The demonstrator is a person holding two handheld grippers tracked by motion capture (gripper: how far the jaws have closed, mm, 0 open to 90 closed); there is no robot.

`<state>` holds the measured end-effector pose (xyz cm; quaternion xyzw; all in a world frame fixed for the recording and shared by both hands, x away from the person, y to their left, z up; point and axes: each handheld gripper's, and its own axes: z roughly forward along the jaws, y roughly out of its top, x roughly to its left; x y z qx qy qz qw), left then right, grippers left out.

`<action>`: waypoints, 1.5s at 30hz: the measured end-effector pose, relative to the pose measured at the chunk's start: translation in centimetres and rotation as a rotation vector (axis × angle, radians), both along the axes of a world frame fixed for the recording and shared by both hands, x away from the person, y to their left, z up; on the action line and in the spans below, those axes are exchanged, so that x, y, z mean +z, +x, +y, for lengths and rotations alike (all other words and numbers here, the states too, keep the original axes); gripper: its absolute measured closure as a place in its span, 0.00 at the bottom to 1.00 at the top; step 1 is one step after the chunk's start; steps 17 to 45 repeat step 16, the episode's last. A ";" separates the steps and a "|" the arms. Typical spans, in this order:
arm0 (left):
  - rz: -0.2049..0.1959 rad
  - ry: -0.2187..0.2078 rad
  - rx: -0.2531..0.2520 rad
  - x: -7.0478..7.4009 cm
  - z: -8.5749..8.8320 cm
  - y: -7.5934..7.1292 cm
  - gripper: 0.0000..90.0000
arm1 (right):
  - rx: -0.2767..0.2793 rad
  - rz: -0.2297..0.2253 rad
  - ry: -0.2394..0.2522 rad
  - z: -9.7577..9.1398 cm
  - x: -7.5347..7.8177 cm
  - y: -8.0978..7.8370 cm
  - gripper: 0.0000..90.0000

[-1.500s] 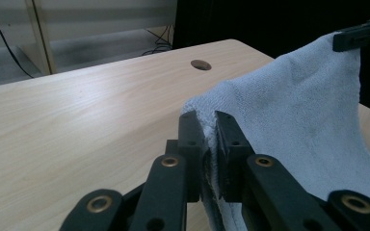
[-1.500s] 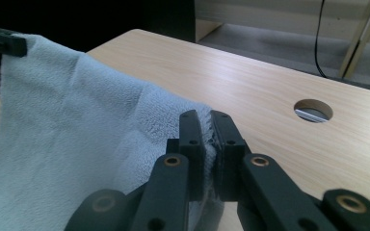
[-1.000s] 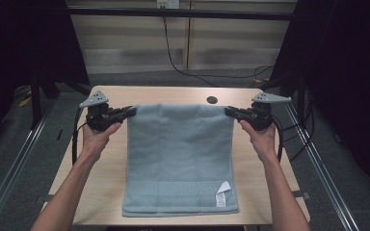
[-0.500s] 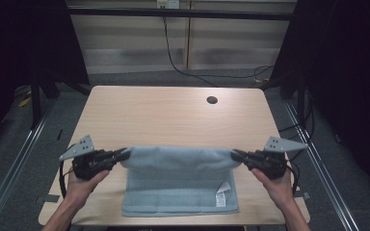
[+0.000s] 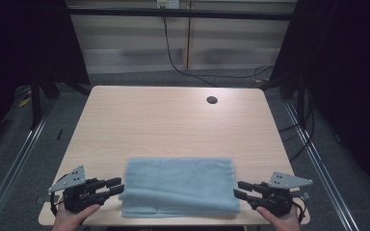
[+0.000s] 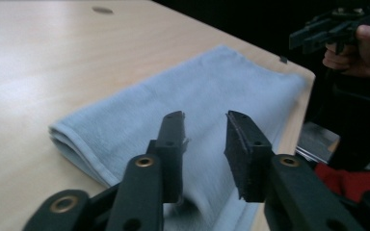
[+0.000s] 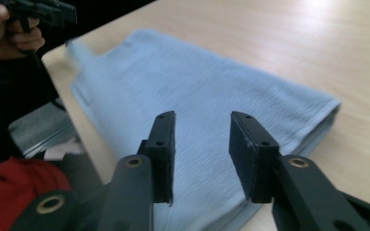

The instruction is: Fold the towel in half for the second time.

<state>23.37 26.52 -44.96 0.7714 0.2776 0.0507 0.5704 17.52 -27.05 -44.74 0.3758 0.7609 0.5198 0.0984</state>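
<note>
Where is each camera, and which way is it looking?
High view: above the person's side, looking forward and down on the table; both hands show, holding the left gripper and right gripper.
Left gripper view: rides the left gripper, looking across the folded towel at the other hand.
Right gripper view: rides the right gripper, looking back across it.
All share the towel.

One light blue towel (image 5: 179, 186) lay folded on one wooden tabletop (image 5: 173, 125), in what looked like two layers, though the blurred edge left that uncertain. Two claws were in sight, the left claw (image 5: 115, 186) and the right claw (image 5: 241, 189), each with two black jaws. One dark round hole (image 5: 212, 100) marked the far side.
</note>
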 end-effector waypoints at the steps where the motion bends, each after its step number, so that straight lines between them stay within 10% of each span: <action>1: 0.008 0.003 0.019 0.1 -0.2 0.5 0.66 | -0.015 -0.009 0.005 -0.1 0.2 0.3 0.66; 11: 0.082 0.082 0.160 -1.7 -1.2 5.9 0.42 | -0.150 -0.019 -0.002 -0.5 -0.6 4.8 0.51; 45: 0.093 0.098 0.190 -2.5 -0.7 5.8 0.33 | -0.182 -0.004 -0.016 -0.5 -1.3 4.8 0.44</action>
